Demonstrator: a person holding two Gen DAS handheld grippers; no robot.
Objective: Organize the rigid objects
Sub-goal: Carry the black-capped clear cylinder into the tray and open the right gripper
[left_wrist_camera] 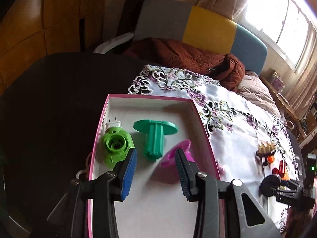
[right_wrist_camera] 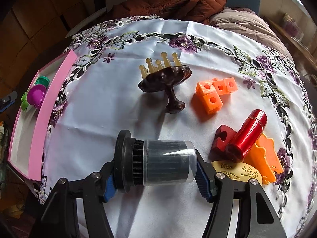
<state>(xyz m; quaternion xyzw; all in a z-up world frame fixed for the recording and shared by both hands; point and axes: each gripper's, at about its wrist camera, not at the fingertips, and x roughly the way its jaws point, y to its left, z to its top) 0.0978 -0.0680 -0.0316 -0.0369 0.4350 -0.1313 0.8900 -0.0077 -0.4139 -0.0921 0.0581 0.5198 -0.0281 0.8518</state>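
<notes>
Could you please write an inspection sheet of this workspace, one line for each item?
Surface: round dark table, partly under a white flowered cloth.
Job's things: pink box holds a light green plug, a teal spool and a purple piece.
Clutter: on the cloth, brown massager, orange cubes, red tube.
Grippers: left tongs open and empty above the box; right tongs closed on a black filter.
Cables: nothing seen.
Surroundings: rust-brown jacket, bright window.
</notes>
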